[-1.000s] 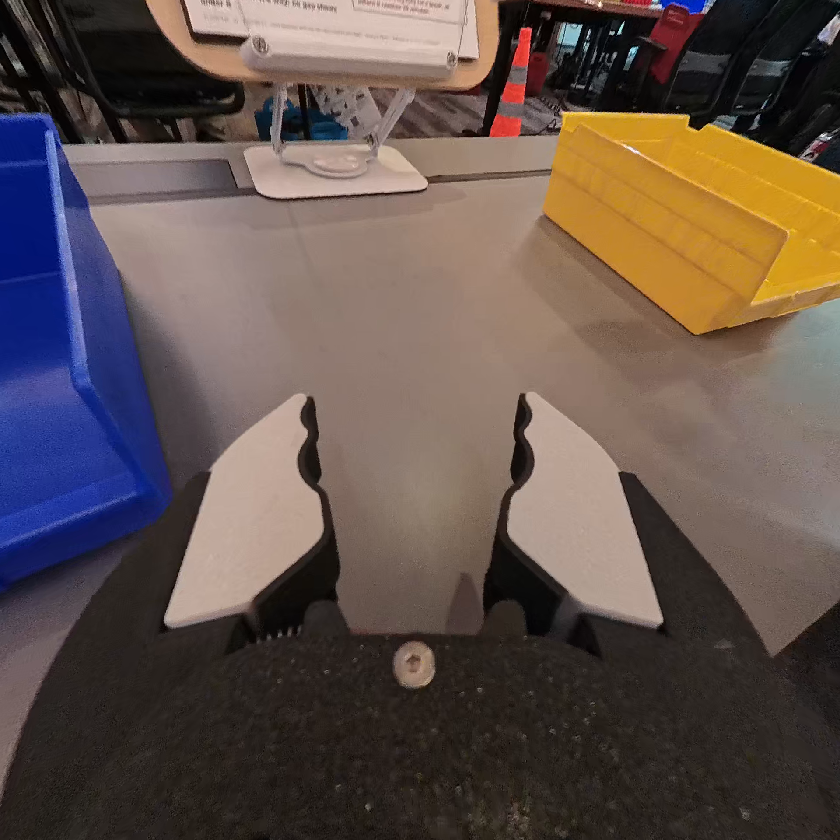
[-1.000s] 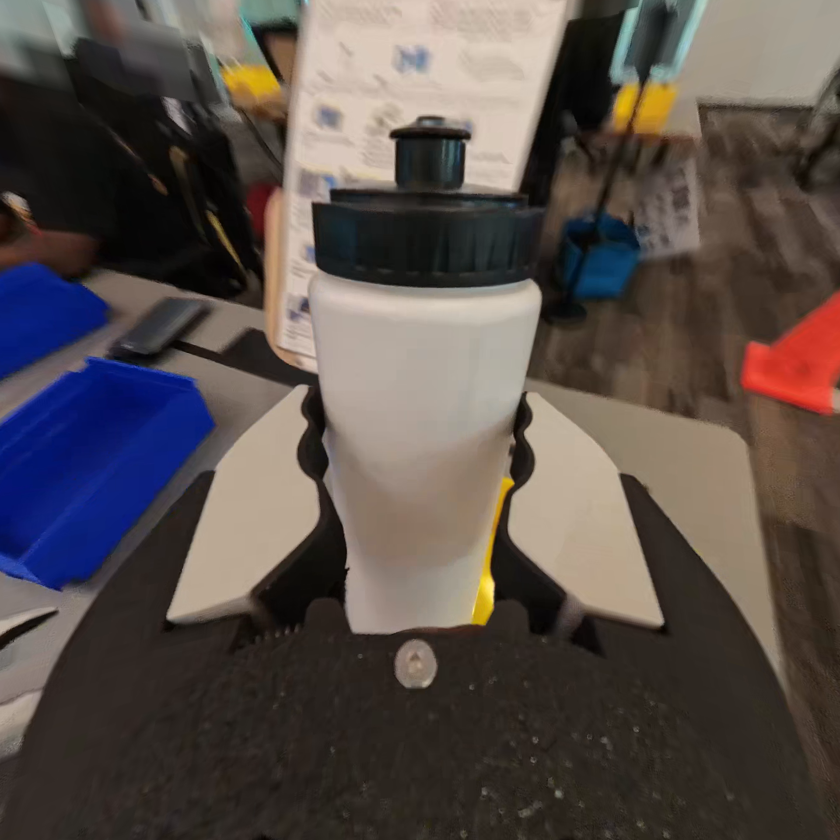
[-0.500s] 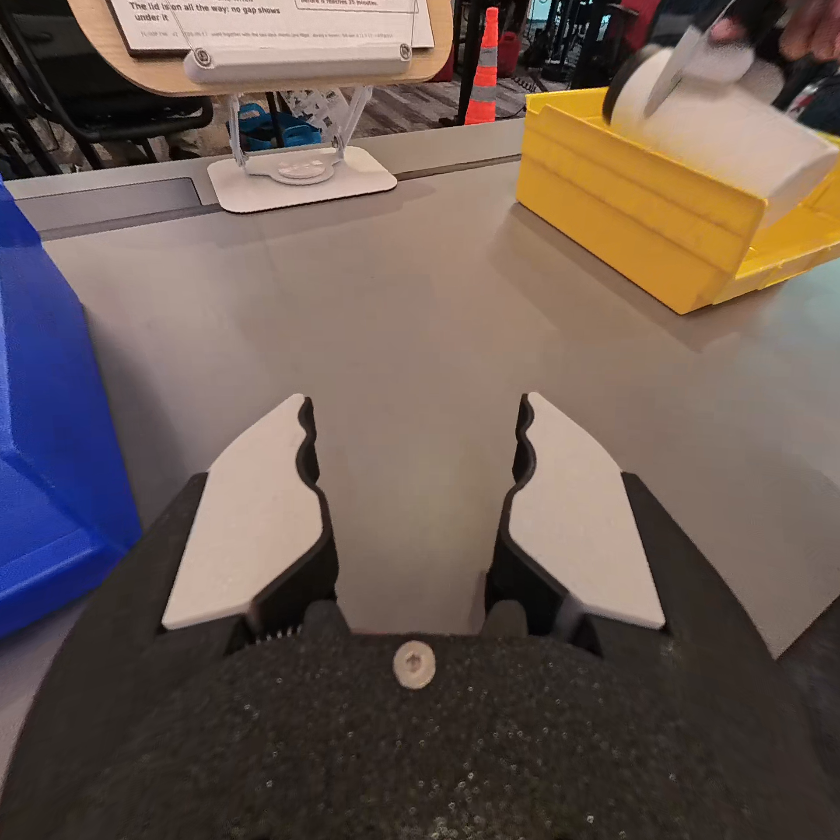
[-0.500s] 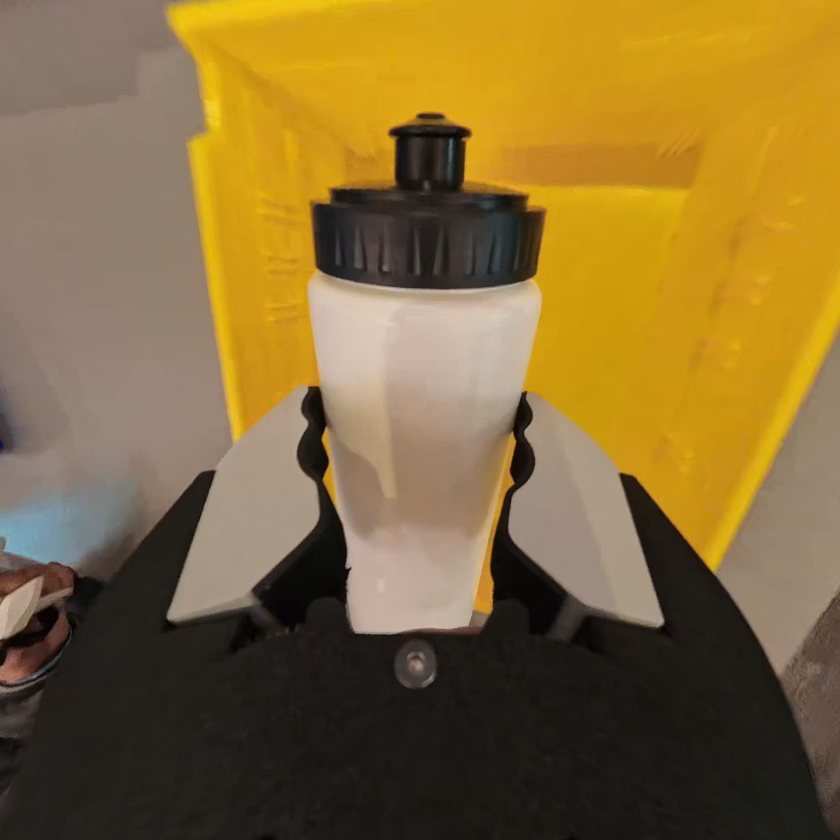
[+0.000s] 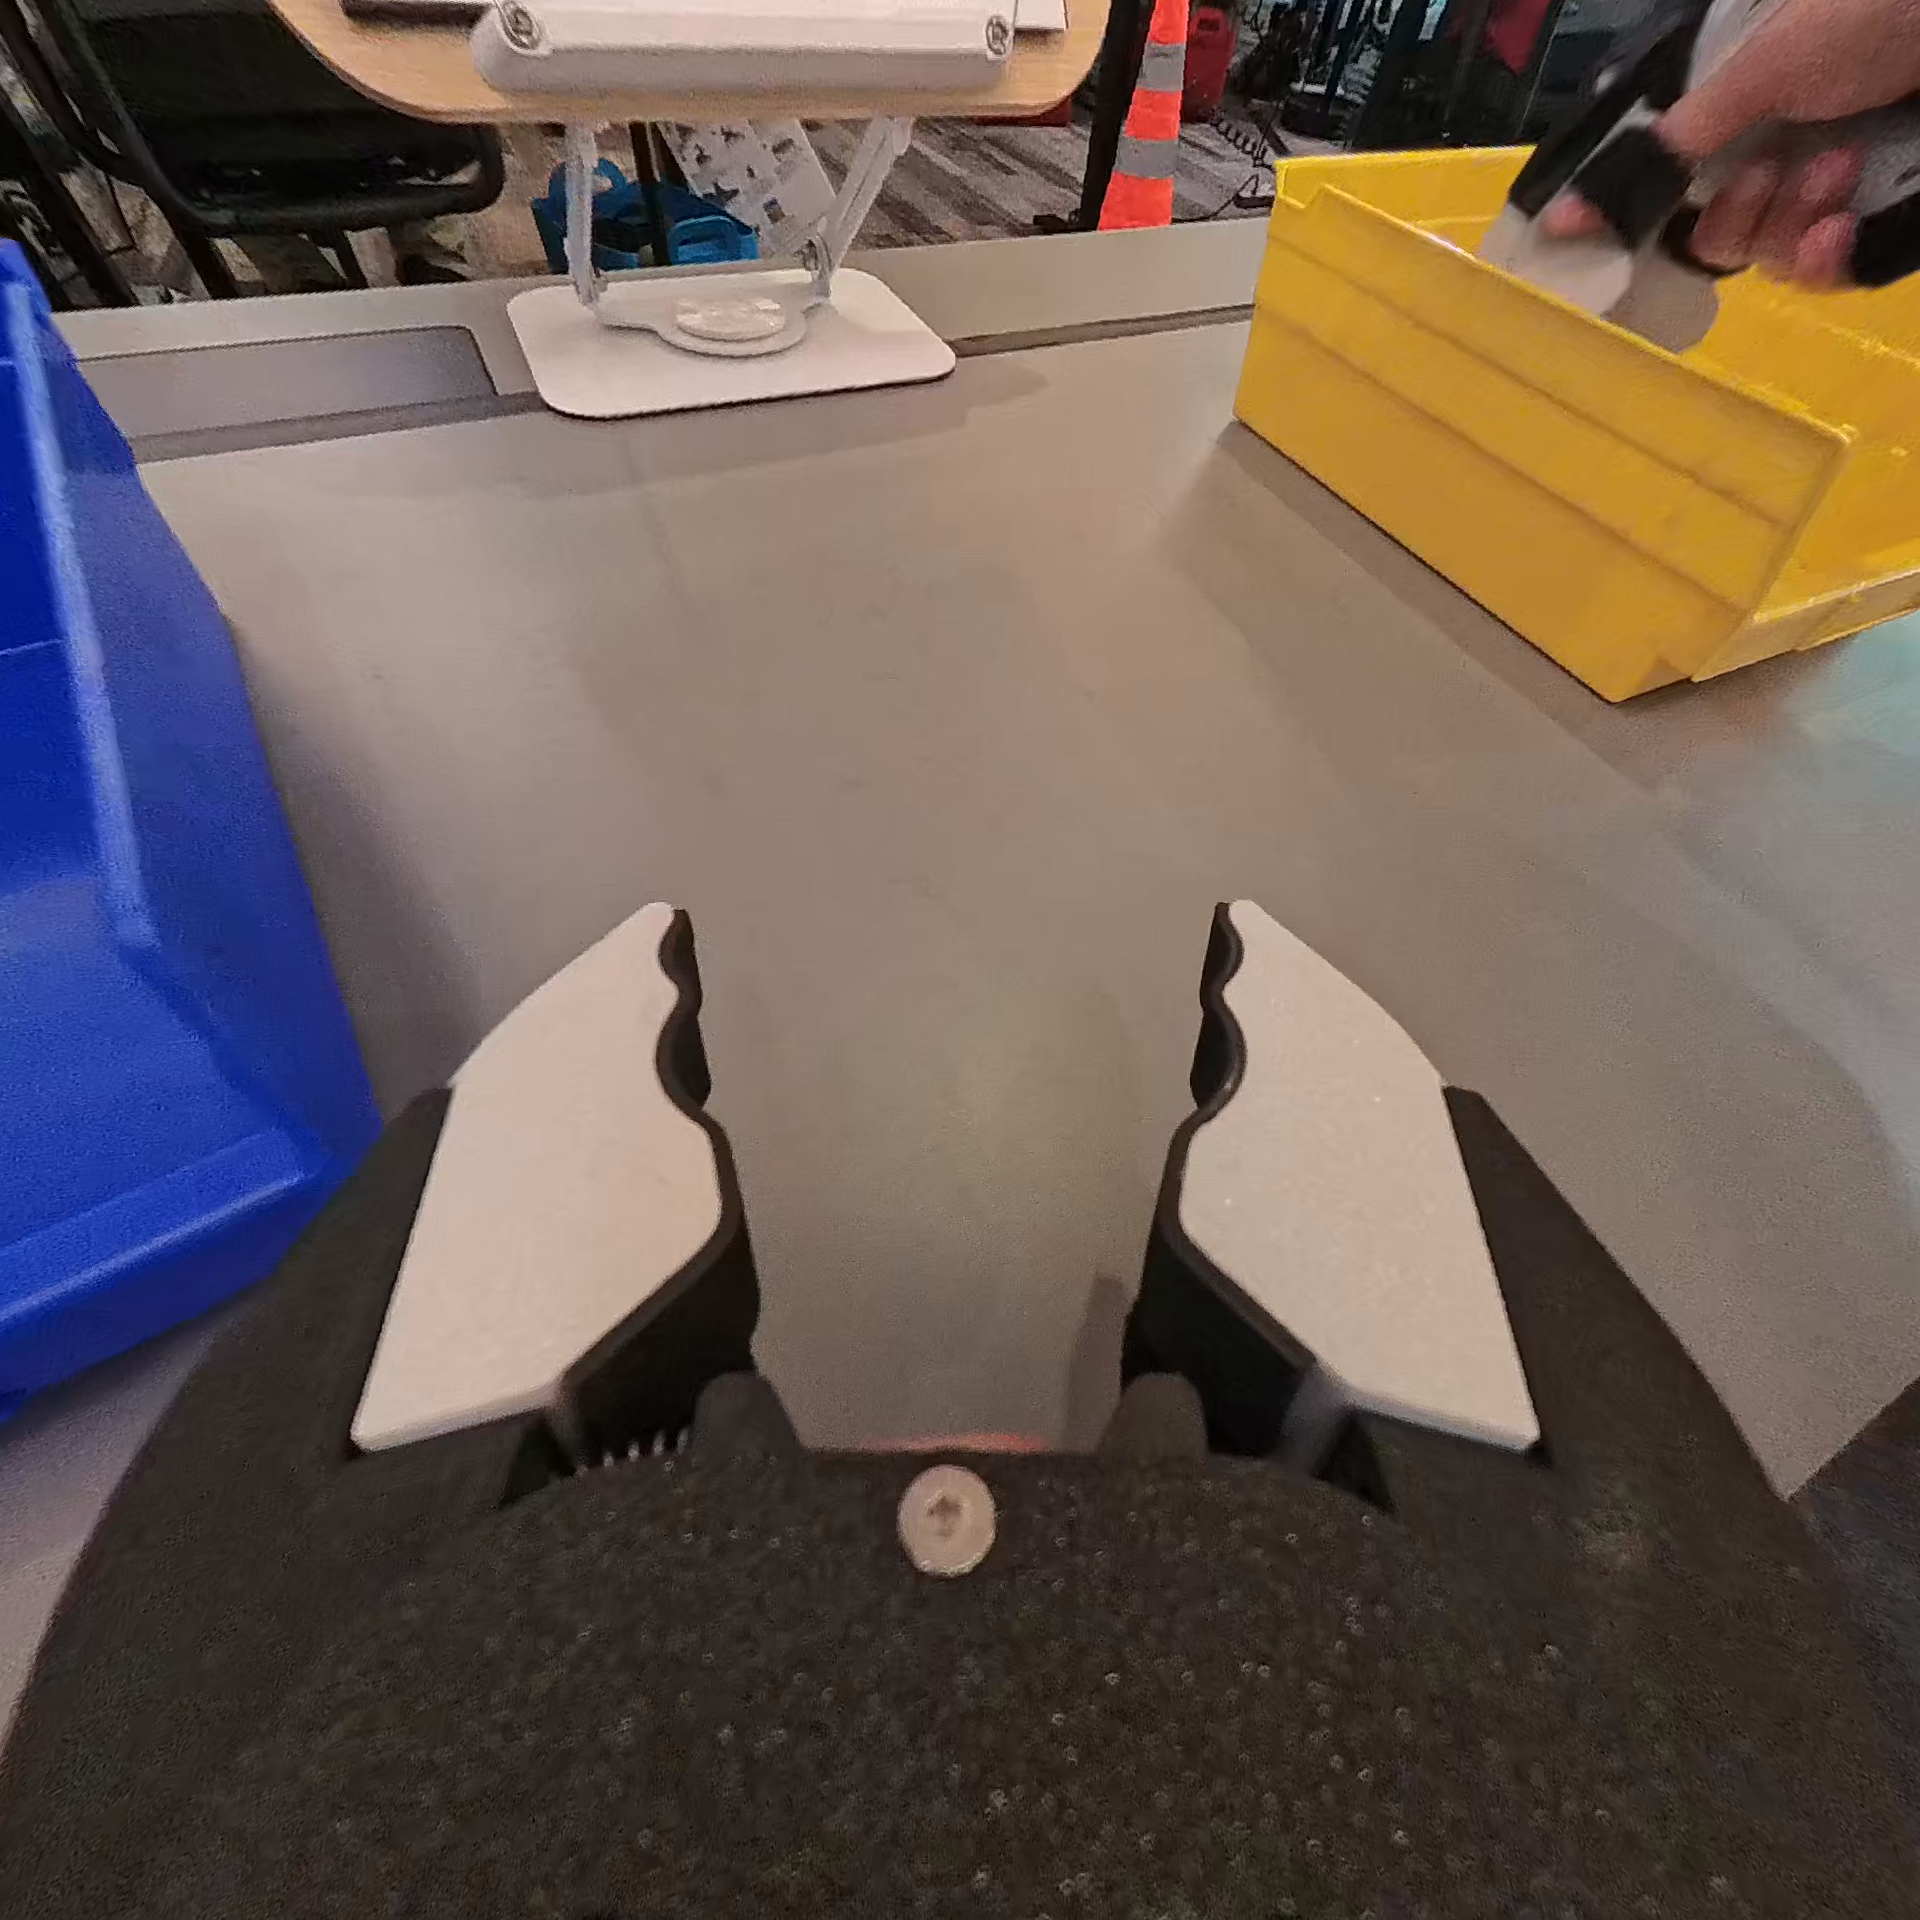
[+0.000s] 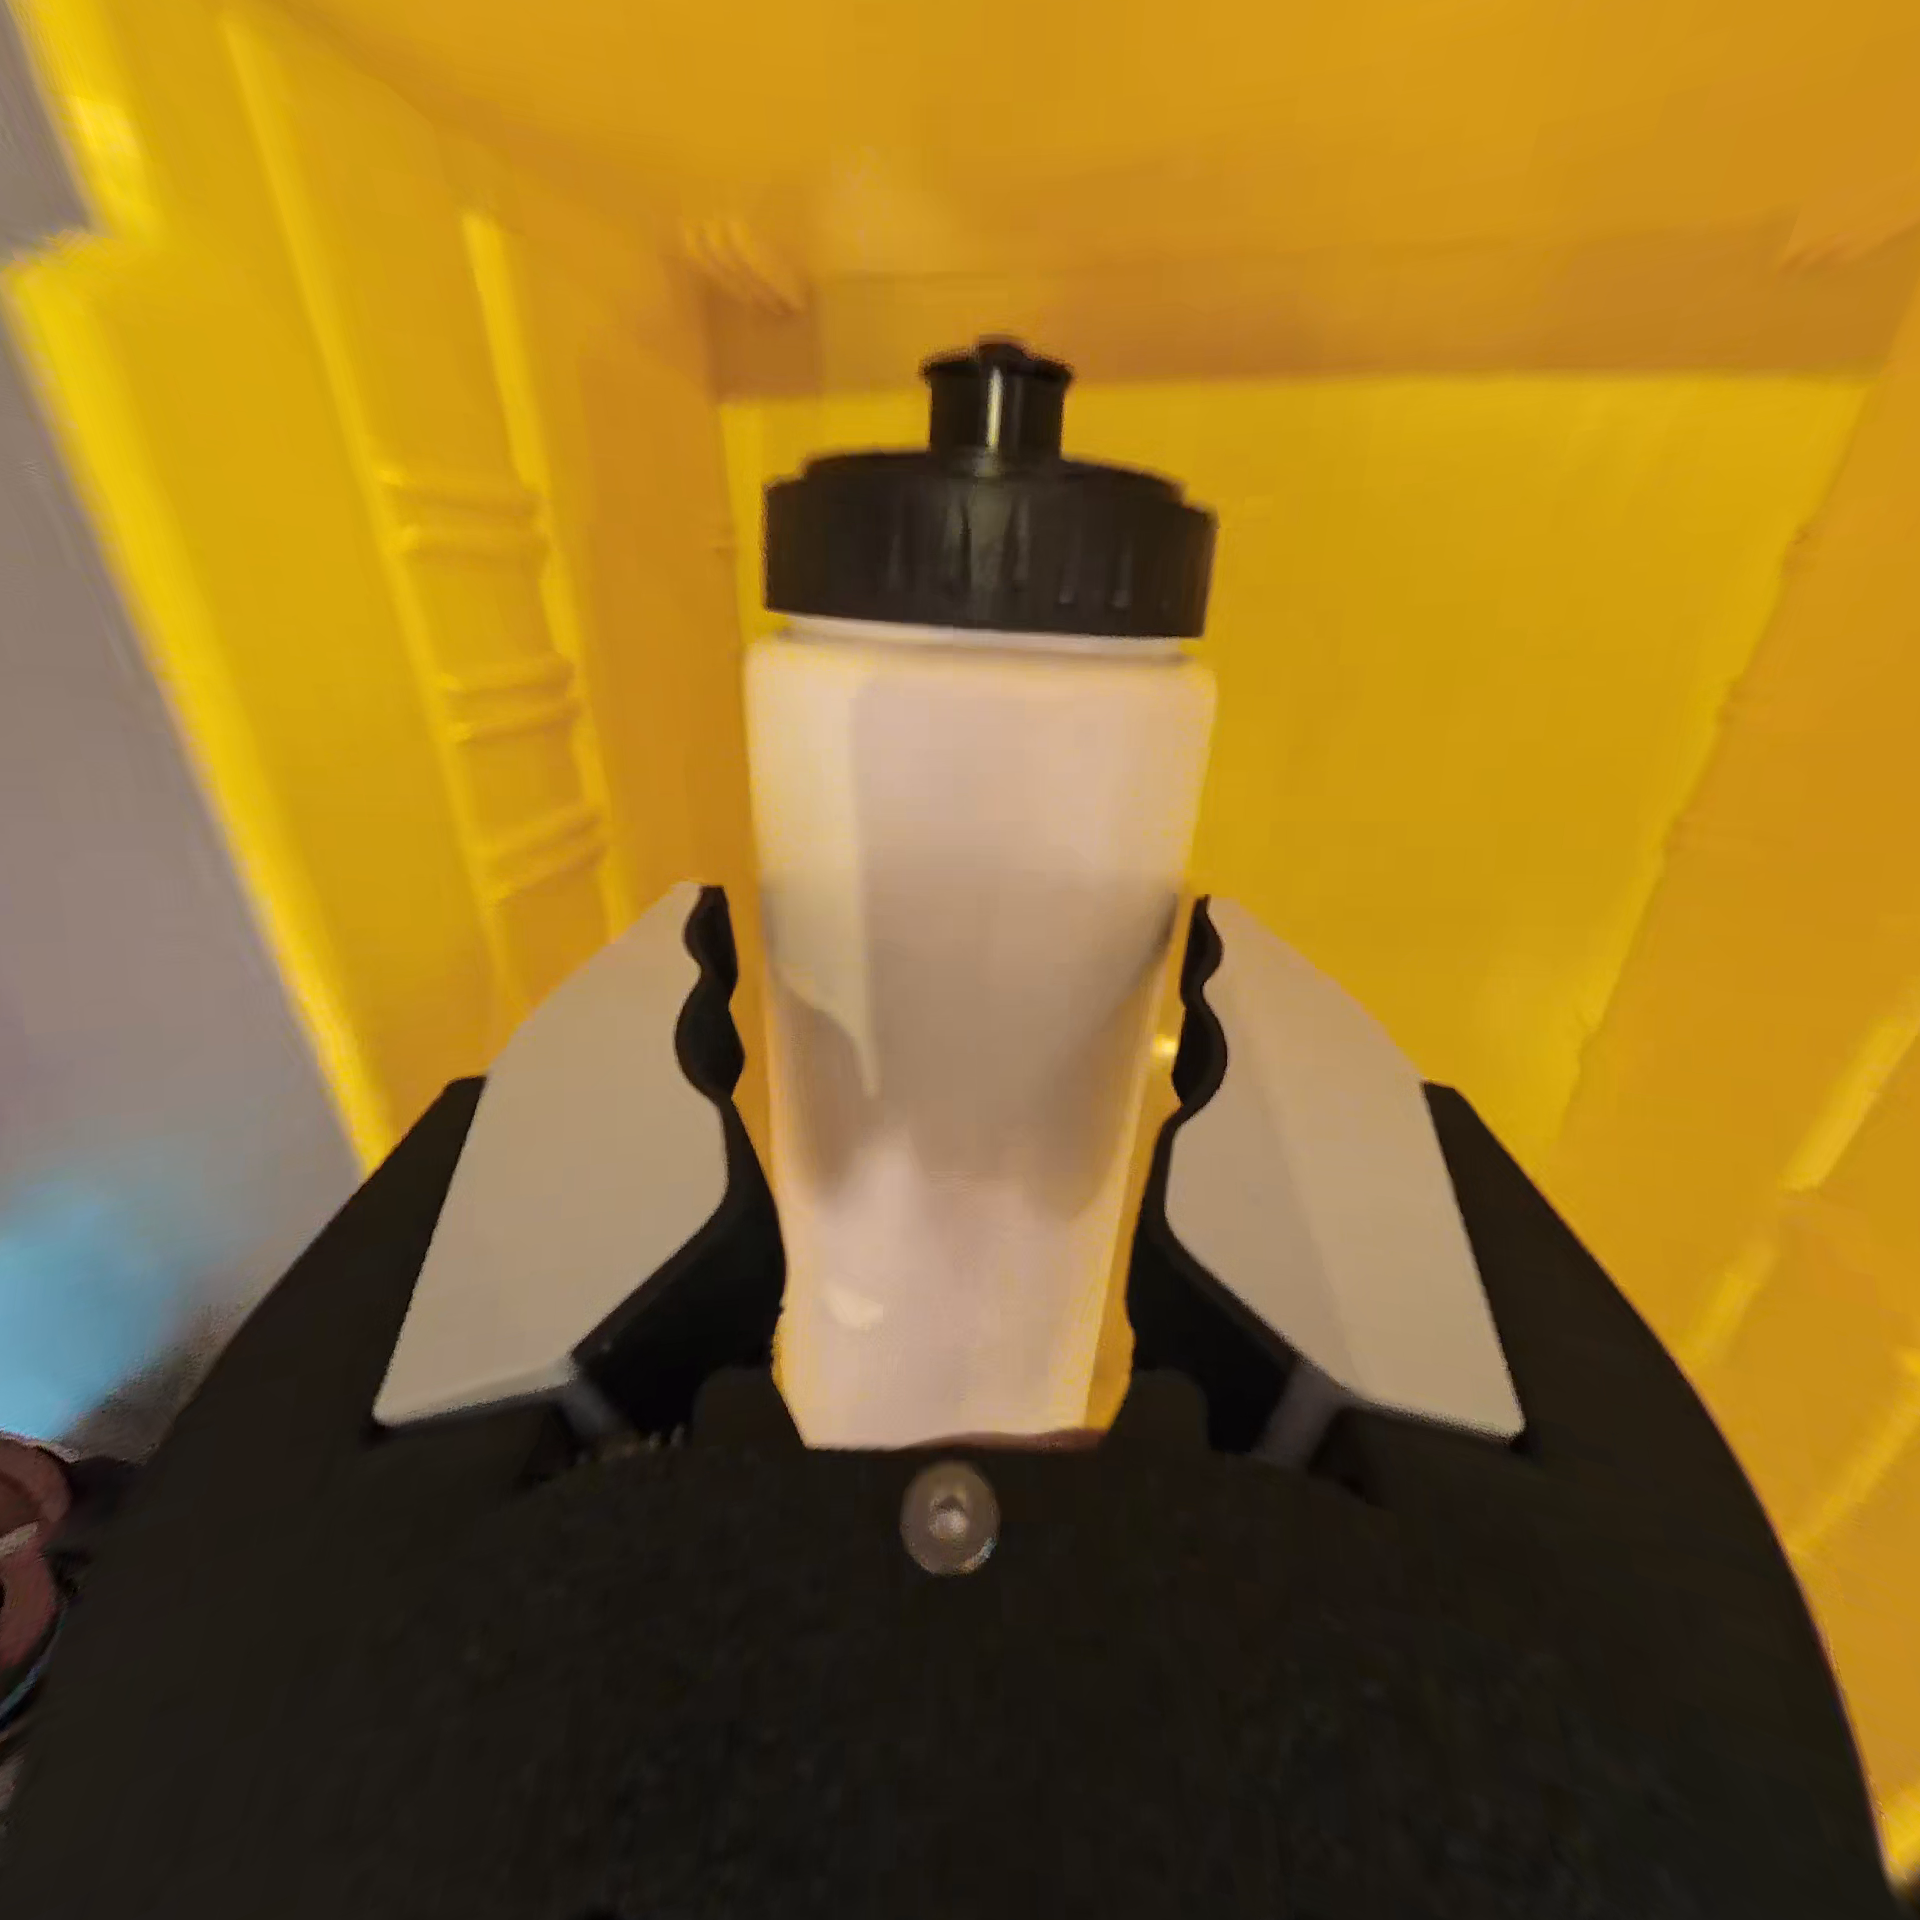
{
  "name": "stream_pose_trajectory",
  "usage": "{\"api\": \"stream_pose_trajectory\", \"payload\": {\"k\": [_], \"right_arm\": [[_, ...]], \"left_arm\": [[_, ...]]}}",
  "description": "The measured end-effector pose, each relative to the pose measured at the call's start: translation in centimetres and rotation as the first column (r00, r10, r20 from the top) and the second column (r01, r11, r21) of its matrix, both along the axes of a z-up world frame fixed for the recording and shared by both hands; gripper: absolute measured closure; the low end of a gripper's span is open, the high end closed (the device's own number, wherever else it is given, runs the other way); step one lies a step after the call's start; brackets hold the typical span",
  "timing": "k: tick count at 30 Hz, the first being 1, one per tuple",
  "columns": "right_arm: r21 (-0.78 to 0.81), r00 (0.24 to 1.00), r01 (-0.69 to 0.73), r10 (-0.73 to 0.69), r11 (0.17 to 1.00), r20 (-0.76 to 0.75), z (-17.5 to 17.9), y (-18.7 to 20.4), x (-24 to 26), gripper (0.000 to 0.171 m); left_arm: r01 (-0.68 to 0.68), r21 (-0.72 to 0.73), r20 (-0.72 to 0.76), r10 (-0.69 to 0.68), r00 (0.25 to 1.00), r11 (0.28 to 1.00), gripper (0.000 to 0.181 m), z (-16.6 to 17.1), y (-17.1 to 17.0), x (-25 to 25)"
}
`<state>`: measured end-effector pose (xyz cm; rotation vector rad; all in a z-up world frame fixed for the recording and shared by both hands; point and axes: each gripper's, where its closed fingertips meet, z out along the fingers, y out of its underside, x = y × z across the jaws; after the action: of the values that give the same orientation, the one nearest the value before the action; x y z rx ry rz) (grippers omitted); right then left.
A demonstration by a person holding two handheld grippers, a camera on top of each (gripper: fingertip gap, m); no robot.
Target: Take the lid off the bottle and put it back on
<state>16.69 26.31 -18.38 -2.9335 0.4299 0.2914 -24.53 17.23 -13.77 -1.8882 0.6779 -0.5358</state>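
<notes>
Right gripper [image 6: 951, 1039] seemingly loose around the bottle [image 6: 971, 935], lid [image 6: 987, 551] pointing forward into the yellow bin [image 6: 1455, 727]; left gripper [image 5: 951, 1039] spread, empty.

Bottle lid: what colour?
Black lid, on a white bottle; clearest in the right wrist view.

bottle [image 6: 977, 935] – white | lid [image 6: 987, 556] – black | bin [image 6: 1455, 727] – yellow | second bin [image 5: 125, 935] – blue | table [image 5: 935, 675] – grey

A blue bin [image 5: 135, 935] is sitting at frame left, a yellow bin [image 5: 1538, 457] upper right, a sign stand [image 5: 727, 332] and orange cone [image 5: 1148, 114] up top.
</notes>
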Motion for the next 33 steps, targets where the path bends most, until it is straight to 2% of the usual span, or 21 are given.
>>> {"api": "stream_pose_trajectory", "payload": {"k": [3,5,7,9,12,14,16,17,20,22,24,25,27,28,31,33], "right_arm": [[0.239,0.998,-0.066,0.057,0.969,0.041,6.9,1.9,0.4,0.091],[0.429,0.988,-0.147,0.115,0.891,0.098,13.3,1.7,-0.4,0.092],[0.585,0.970,-0.241,0.165,0.775,0.180,19.0,-0.8,-2.0,0.090],[0.692,0.946,-0.318,0.164,0.648,0.281,22.5,-4.9,-3.9,0.092],[0.788,0.904,-0.417,0.116,0.453,0.412,22.7,-11.9,-6.8,0.096],[0.848,0.900,-0.411,-0.003,0.334,0.437,20.7,-15.8,-7.7,0.108],[0.909,0.916,-0.350,-0.119,0.228,0.383,17.6,-19.0,-8.3,0.117],[0.913,0.915,-0.336,-0.149,0.233,0.375,15.4,-20.1,-8.3,0.121],[0.906,0.915,-0.266,-0.208,0.328,0.344,9.9,-22.1,-7.1,0.122],[0.919,0.956,-0.155,-0.178,0.362,0.232,7.8,-22.7,-7.0,0.122],[0.902,0.974,-0.108,-0.137,0.418,0.180,6.7,-22.7,-6.7,0.122],[0.889,0.971,-0.118,-0.136,0.443,0.197,6.0,-22.5,-6.3,0.121],[0.862,0.966,-0.118,-0.143,0.493,0.214,4.9,-22.5,-5.4,0.118],[0.862,0.970,-0.105,-0.139,0.496,0.198,5.0,-22.6,-5.3,0.118],[0.896,0.968,-0.069,-0.187,0.439,0.166,6.1,-22.9,-4.6,0.123],[0.894,0.964,-0.080,-0.193,0.441,0.182,6.1,-22.9,-4.4,0.122]], "left_arm": [[-0.017,0.039,0.032,0.016,0.999,0.999,0.090,1.4,-0.1,-1.1],[-0.026,0.054,0.079,0.021,0.997,0.998,0.090,3.0,-0.5,-2.0],[-0.050,0.051,0.122,0.044,0.992,0.997,0.089,5.1,-1.2,-3.5],[-0.059,0.025,0.171,0.054,0.984,0.998,0.090,7.7,-2.6,-5.1],[-0.155,0.084,0.183,0.138,0.973,0.984,0.093,10.9,-3.8,-8.8],[-0.201,0.132,0.175,0.177,0.969,0.971,0.101,11.5,-4.8,-11.0],[-0.232,0.124,0.160,0.211,0.964,0.965,0.107,10.6,-5.6,-12.3],[-0.243,0.106,0.132,0.229,0.964,0.964,0.110,9.5,-5.8,-12.6],[-0.292,0.076,0.020,0.291,0.956,0.953,0.108,5.6,-5.8,-13.4],[-0.325,0.068,0.051,0.322,0.945,0.943,0.111,3.5,-5.7,-13.6],[-0.323,0.037,0.089,0.319,0.944,0.946,0.114,1.9,-5.4,-13.5],[-0.301,0.007,0.085,0.300,0.950,0.954,0.110,2.0,-5.4,-13.5],[-0.314,0.071,0.109,0.306,0.946,0.947,0.110,3.2,-4.9,-14.2],[-0.325,0.104,0.116,0.313,0.943,0.940,0.114,3.3,-4.6,-14.4],[-0.317,0.035,0.084,0.313,0.946,0.948,0.111,1.8,-4.5,-14.2],[-0.318,0.041,0.063,0.315,0.947,0.947,0.111,1.4,-4.7,-14.2]]}}
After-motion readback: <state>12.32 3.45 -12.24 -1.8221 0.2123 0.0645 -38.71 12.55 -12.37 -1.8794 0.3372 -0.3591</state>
